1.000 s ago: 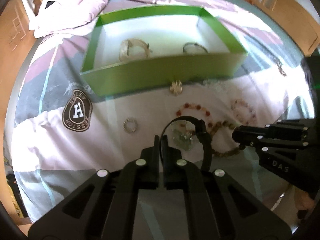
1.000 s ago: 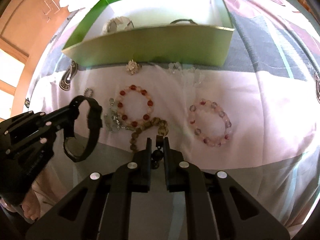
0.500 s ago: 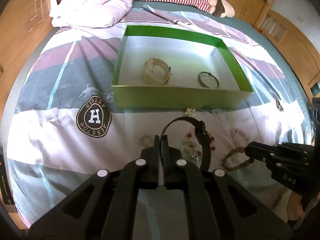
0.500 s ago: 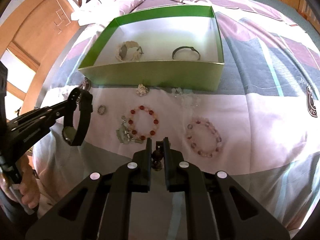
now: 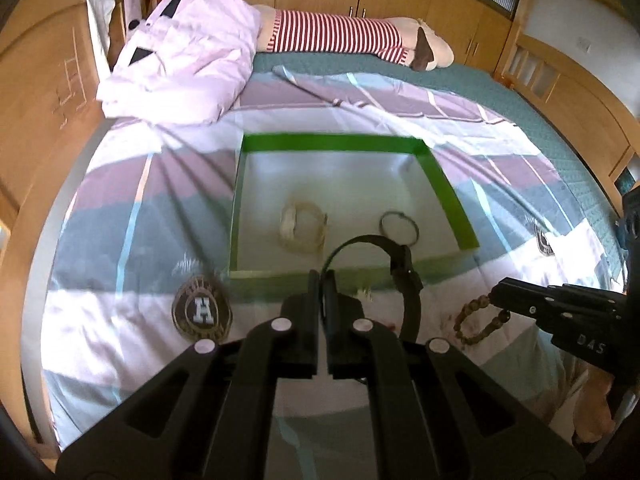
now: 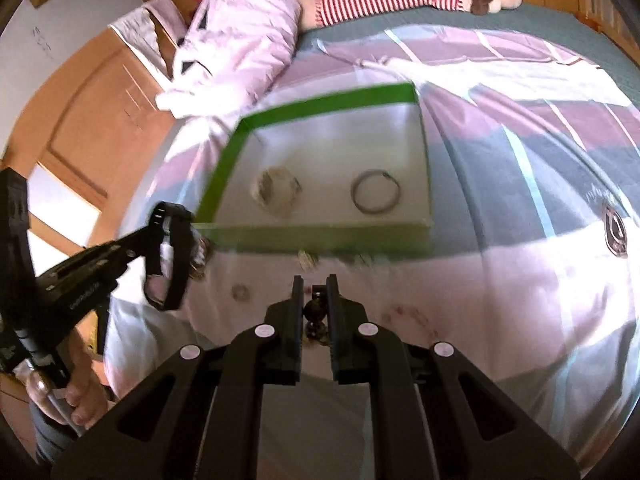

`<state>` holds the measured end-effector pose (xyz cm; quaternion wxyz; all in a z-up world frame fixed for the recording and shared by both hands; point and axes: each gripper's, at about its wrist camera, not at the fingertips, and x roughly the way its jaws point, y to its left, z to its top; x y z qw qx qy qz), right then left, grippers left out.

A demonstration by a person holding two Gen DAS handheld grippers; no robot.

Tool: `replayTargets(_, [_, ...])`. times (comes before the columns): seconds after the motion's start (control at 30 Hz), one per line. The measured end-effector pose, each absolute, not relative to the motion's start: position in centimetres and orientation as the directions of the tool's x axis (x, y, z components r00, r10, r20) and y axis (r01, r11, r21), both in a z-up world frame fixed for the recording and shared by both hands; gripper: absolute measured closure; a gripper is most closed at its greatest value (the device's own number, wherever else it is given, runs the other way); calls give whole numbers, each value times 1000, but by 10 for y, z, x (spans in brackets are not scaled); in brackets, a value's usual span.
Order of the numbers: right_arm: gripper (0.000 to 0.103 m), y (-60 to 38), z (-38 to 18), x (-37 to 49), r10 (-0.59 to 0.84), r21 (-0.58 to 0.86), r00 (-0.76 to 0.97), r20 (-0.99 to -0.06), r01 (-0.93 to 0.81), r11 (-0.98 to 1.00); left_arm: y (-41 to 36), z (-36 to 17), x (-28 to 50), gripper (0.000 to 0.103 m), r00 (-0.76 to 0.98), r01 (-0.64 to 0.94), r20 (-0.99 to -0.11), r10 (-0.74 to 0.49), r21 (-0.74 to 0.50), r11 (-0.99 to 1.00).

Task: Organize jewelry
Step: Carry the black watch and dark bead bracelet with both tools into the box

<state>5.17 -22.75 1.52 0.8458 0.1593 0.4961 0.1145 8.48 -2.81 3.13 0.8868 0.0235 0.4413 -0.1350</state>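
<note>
Here both tongs are carrying toward the green box [image 5: 444,184] on the bed: left tongs [image 5: 320,280] pinched on the black watch [image 5: 404,276], right tongs [image 6: 314,292] clamped around the brown bead bracelet [image 5: 476,320], both lifted clear for dropping inside.

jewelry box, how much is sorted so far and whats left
Done: a pale watch and a thin bangle lie in the green box. In hand: the left gripper grips a black watch; the right gripper pinches a brown bead bracelet. Left: small pieces on the bedspread near the box, blurred.
</note>
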Motion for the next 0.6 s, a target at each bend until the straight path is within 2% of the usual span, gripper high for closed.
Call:
replayTargets(0.13, [92, -216, 33, 75, 292, 304, 509, -809, -63, 951, -42, 35, 115, 101, 610, 253, -779, -144, 18, 967])
replayTargets(0.2, [92, -211, 39, 89, 260, 261, 535, -804, -76, 962, -42, 32, 131, 101, 591, 237, -792, -152, -9, 971])
replayTargets(0.37, [92, -218, 32, 122, 258, 272, 544, -798, -56, 961, -38, 18, 161, 101, 575, 197, -809, -121, -7, 980])
replayTargets(0.6, [92, -235, -7, 153, 222, 263, 496, -840, 15, 965, -34, -15, 189, 101, 526, 156, -846, -90, -8, 988])
